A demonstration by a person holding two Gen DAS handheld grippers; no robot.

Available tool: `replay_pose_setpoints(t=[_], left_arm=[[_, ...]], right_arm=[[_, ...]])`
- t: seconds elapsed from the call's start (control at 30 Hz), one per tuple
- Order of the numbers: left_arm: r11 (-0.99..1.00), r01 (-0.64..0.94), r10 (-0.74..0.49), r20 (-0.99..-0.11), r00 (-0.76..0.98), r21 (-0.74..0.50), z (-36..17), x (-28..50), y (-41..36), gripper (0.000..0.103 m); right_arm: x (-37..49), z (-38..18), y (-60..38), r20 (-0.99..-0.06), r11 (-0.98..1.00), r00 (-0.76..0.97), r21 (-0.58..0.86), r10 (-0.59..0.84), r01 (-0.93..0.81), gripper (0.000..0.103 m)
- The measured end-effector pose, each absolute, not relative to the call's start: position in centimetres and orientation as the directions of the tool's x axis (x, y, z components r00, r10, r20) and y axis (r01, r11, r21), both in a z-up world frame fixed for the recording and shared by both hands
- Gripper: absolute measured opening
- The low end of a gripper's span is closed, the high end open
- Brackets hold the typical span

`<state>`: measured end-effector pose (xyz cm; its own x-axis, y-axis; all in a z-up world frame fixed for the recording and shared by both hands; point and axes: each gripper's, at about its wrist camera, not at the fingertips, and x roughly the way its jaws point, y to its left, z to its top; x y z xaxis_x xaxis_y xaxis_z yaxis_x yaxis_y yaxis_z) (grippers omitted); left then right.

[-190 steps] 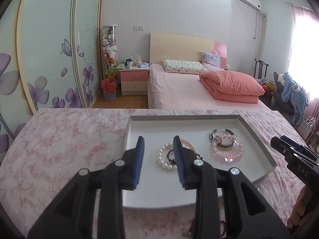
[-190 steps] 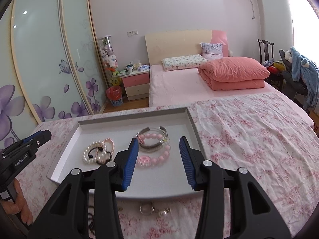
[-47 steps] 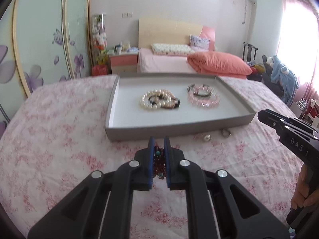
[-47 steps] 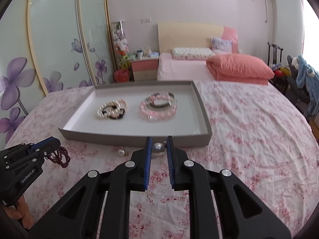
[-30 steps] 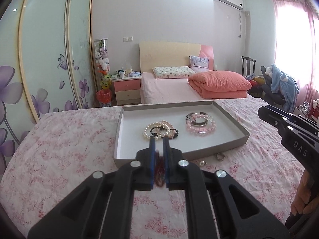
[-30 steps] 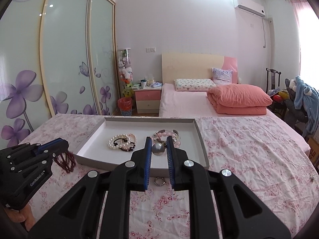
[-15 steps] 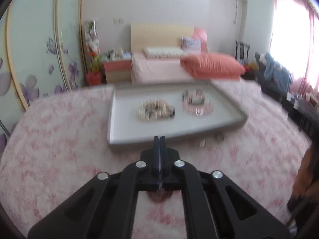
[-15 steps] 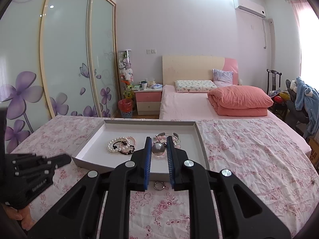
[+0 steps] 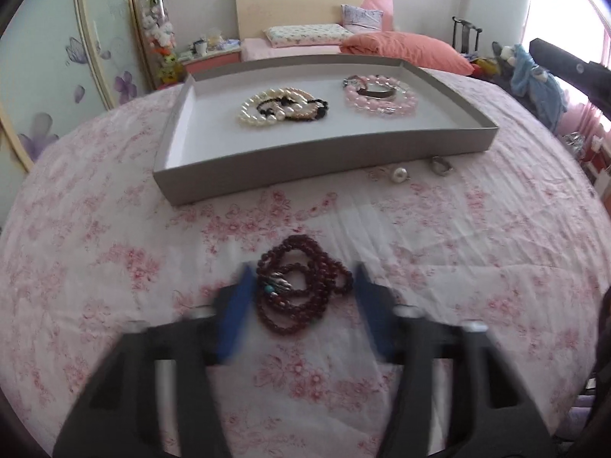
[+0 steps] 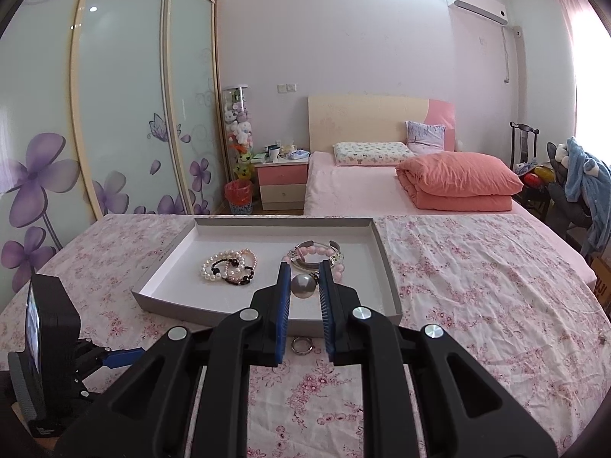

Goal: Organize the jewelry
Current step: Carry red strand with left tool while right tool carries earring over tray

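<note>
A dark red bead bracelet (image 9: 299,286) lies on the floral cloth between the fingers of my left gripper (image 9: 303,286), which is open and low over it. My right gripper (image 10: 303,286) is shut on a grey pearl earring (image 10: 303,285), held above the front edge of the grey tray (image 10: 164,305). The tray (image 9: 267,164) holds white pearl bracelets (image 9: 267,108) and pink bead bracelets (image 9: 380,95). A pearl piece (image 9: 399,174) and a silver ring (image 9: 441,165) lie on the cloth just in front of the tray. The ring also shows in the right wrist view (image 10: 301,344).
The table carries a pink floral cloth (image 10: 477,286). Behind it stand a bed (image 10: 382,187), a nightstand (image 10: 282,179) and sliding wardrobe doors (image 10: 114,114). The left gripper's body (image 10: 49,355) shows at the lower left of the right wrist view.
The dark red bracelet left my left gripper and lies on the cloth; the left gripper dropped low and opened around it. My right gripper holds the pearl earring, nearly still.
</note>
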<state>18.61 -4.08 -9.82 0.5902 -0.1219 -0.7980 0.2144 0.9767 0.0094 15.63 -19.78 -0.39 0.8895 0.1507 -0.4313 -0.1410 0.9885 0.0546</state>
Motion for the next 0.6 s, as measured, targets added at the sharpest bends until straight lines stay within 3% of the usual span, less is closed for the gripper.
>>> replay_pose_setpoints(t=[0.07, 0.27, 0.6], left_arm=[[0.977, 0.214, -0.14, -0.801, 0.582, -0.015, -9.7, 18.8, -3.8, 0.013], [0.984, 0.172, -0.146, -0.748, 0.647, -0.044, -7.8, 18.2, -2.4, 0.012], [0.996, 0.087, -0.071, -0.473, 0.878, 0.012, 0.6, 15.7, -2.4, 0.012]], right_arm=[[15.6, -0.5, -19.8, -0.433, 0.988, 0.888, 0.055, 0.152, -0.142, 0.016], [15.4, -0.3, -19.8, -0.425, 0.987, 0.891, 0.065, 0.159, -0.146, 0.016], [14.6, 0.5, -19.3, -0.367, 0.988, 0.917, 0.058, 0.155, -0.144, 0.016]])
